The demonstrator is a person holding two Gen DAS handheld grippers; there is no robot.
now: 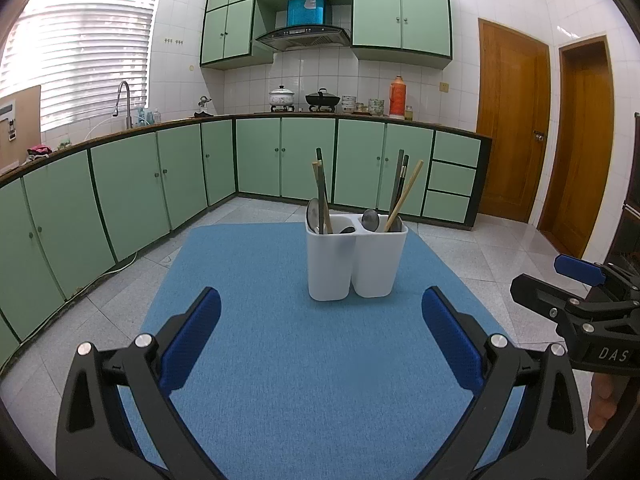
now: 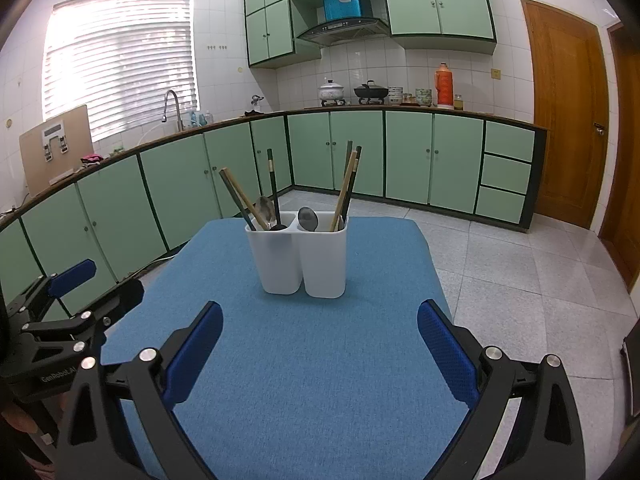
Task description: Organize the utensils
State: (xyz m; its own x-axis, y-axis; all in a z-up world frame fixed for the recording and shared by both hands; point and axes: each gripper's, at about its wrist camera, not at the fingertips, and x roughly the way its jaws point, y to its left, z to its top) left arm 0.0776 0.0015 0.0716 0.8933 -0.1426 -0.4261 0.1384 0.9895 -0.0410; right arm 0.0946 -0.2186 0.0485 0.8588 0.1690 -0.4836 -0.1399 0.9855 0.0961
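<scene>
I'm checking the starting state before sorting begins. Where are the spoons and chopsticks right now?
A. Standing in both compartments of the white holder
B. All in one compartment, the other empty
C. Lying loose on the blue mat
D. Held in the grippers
A: the white holder on the blue mat has chopsticks and a spoon in each compartment, while the left gripper and the right gripper are open and hold nothing.
</scene>
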